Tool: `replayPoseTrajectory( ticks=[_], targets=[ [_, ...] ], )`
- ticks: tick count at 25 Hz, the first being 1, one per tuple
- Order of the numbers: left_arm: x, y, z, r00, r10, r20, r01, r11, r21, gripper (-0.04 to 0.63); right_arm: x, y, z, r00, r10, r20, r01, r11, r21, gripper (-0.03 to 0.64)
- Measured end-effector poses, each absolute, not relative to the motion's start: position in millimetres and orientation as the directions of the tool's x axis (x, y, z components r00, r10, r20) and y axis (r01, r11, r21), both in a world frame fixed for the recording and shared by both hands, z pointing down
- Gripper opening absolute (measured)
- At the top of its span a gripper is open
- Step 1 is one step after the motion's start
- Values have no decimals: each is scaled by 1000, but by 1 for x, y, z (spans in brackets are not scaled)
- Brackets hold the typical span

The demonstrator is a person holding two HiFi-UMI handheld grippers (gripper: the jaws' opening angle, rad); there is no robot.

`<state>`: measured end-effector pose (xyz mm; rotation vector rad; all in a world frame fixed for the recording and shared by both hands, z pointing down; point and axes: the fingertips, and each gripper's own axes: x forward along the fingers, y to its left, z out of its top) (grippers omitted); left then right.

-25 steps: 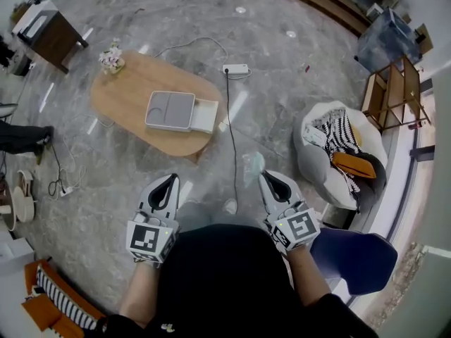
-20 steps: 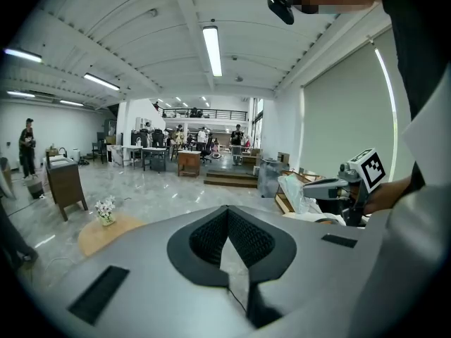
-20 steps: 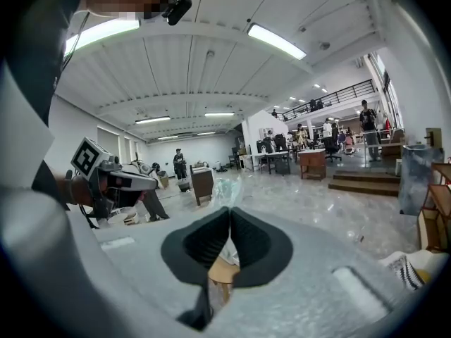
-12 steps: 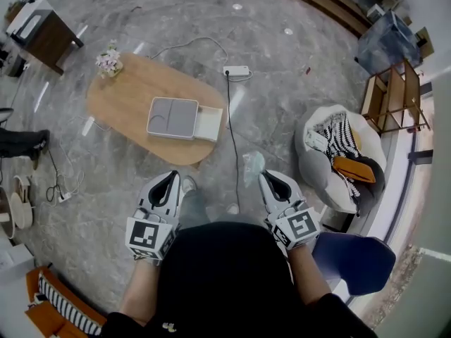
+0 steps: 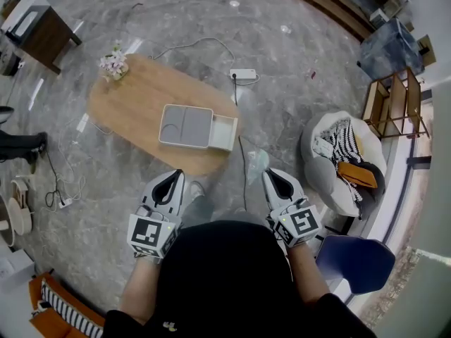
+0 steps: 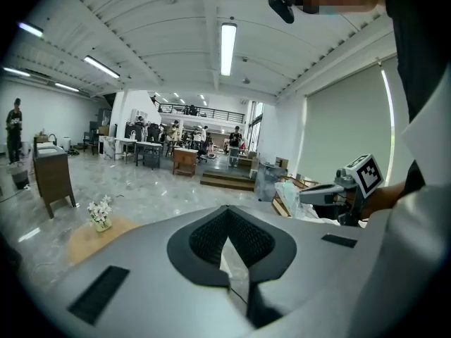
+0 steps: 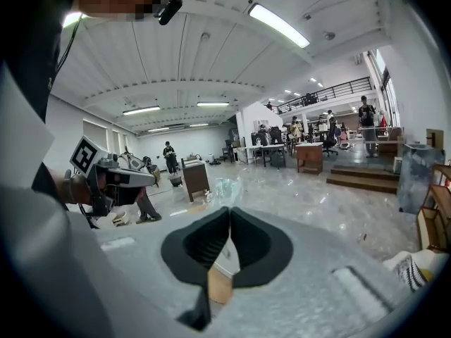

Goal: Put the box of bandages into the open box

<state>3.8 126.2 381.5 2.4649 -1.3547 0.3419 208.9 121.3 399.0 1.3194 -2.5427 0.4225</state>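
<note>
Task not yet begun: a person stood on the marble floor just short of the oval wooden table [image 5: 134, 104], a two-jaw tool in each hand and both held off the table's near edge, well apart from anything on it. The left gripper [image 5: 173, 177] was closed, its ribbed pads meeting at the tips with nothing between them. The right gripper [image 5: 270, 177] was the same, jaws together and empty.

Everything the job concerns lay on the table. A flat grey case [image 5: 184, 125] with two shallow recesses sat toward the table's right end, and a pale open box [image 5: 224, 133] touched its right side, close to the table's edge. From this height it could not be told for certain which of the two was the box of bandages. No separate small carton could be picked out on the table top.

A small bunch of flowers [image 5: 114, 63] stood at the table's far left end. A white power strip [image 5: 243, 74] lay on the floor beyond the table, its cable trailing past the table's right end.

As a reading of the scene, nothing had been lifted or placed. What remained was the whole sequence: closing in on the table, parting one pair of jaws, taking hold of the bandage box and setting it down inside the open box
</note>
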Motion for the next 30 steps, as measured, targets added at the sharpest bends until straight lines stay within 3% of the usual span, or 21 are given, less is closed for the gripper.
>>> replayPoseTrajectory(
  ticks=[12, 30],
  targets=[
    [-75, 93, 390, 529, -775, 346, -847, -506, 163, 14, 142, 75, 415, -519, -759, 393, -849, 511, -133, 5],
    [-62, 47, 405, 450, -795, 406, -891, -432, 141, 14, 138, -2, 468, -614, -628, 477, -771, 606, -195, 5]
  ],
)
